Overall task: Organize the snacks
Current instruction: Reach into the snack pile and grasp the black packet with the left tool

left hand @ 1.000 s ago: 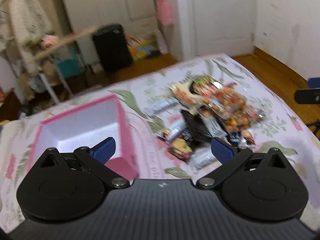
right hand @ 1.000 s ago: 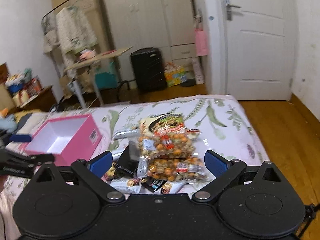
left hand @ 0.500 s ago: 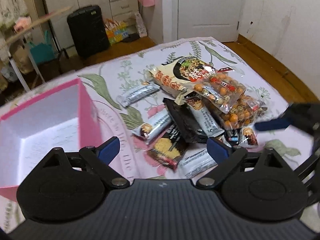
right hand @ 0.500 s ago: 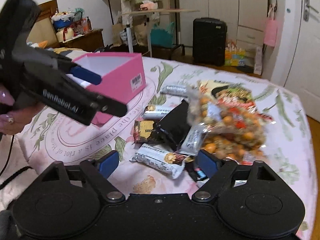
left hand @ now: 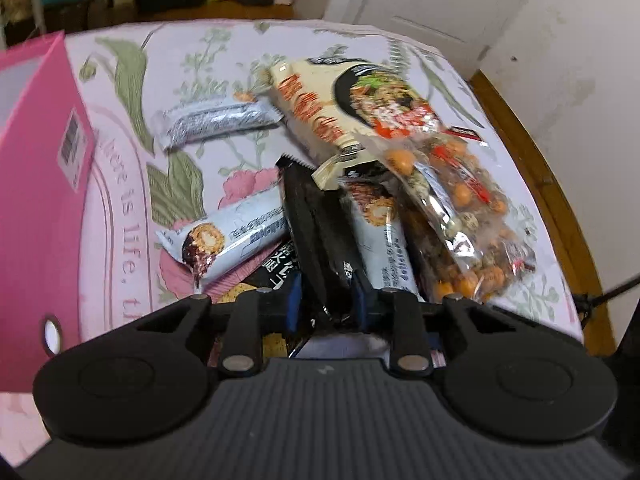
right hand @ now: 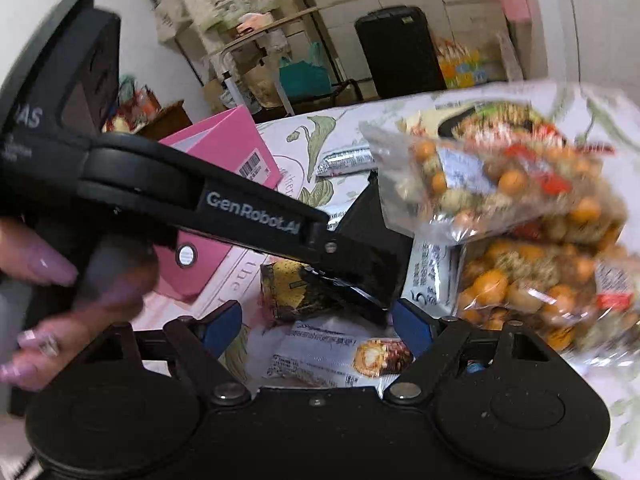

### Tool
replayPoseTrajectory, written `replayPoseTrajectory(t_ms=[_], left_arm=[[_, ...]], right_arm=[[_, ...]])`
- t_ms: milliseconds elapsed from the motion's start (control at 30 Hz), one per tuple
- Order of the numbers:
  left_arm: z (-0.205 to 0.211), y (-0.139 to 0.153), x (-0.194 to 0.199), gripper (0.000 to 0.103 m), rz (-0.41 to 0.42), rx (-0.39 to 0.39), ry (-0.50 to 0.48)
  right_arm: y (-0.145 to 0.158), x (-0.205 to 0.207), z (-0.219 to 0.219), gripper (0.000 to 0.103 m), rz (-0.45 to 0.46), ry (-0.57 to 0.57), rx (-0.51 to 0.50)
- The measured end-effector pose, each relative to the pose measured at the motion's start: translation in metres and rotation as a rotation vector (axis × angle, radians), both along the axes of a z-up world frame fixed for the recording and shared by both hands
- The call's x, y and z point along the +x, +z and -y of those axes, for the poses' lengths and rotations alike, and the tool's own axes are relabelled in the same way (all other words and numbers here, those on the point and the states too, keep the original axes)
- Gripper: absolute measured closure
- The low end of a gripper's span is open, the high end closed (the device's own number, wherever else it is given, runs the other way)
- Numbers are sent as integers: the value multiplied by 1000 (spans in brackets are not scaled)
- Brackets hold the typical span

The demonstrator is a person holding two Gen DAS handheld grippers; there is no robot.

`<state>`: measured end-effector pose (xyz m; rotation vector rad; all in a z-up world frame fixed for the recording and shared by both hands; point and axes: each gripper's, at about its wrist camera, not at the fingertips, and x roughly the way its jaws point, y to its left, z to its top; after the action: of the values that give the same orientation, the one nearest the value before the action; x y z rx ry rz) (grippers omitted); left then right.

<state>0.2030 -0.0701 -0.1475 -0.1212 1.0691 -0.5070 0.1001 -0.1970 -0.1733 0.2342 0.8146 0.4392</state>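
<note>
A pile of snacks lies on a floral cloth. My left gripper (left hand: 325, 302) is shut on the near end of a black packet (left hand: 316, 216) in the middle of the pile; it also shows in the right wrist view (right hand: 372, 276). My right gripper (right hand: 316, 326) is open just above a white roll bar (right hand: 340, 354). The open pink box (left hand: 36, 184) stands left of the pile. Around the packet lie white roll bars (left hand: 236, 236), a silver bar (left hand: 216, 120), a cream noodle bag (left hand: 352, 100) and clear bags of coated nuts (left hand: 460, 208).
The cloth-covered surface (left hand: 420, 52) ends at right over a wood floor (left hand: 560, 200). A black suitcase (right hand: 396, 48), a rack with clothes (right hand: 224, 4) and a white door stand behind. A hand with pink nails (right hand: 48, 276) holds the left gripper.
My left gripper has dropped into the pile and shut on the black packet. My right gripper has come lower and closer to the snacks, still open.
</note>
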Motion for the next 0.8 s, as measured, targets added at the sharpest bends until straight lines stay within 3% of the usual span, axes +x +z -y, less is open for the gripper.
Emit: replayPoseTrajectory(t_ms=[133, 300, 400, 567, 667, 700, 800], left_arm=[[-10, 3, 0, 81, -18, -37, 5], [-28, 3, 2, 87, -115, -152, 18], [-28, -1, 0, 87, -134, -140, 11], [-23, -1, -3, 87, -125, -117, -11], [-21, 3, -5, 87, -108, -94, -22], [-21, 5, -6, 87, -98, -80, -32], [-21, 9, -9, 87, -100, -78, -45]], right_arm=[[-3, 1, 0, 15, -8, -19, 32], [-11, 6, 9, 13, -74, -48, 110], [-18, 10, 10, 11, -109, -63, 153], [-19, 19, -1, 11, -119, -66, 108], [-16, 22, -7, 26, -113, -83, 65], [-15, 23, -9, 37, -115, -88, 34], [-9, 23, -13, 40, -118, -91, -12]])
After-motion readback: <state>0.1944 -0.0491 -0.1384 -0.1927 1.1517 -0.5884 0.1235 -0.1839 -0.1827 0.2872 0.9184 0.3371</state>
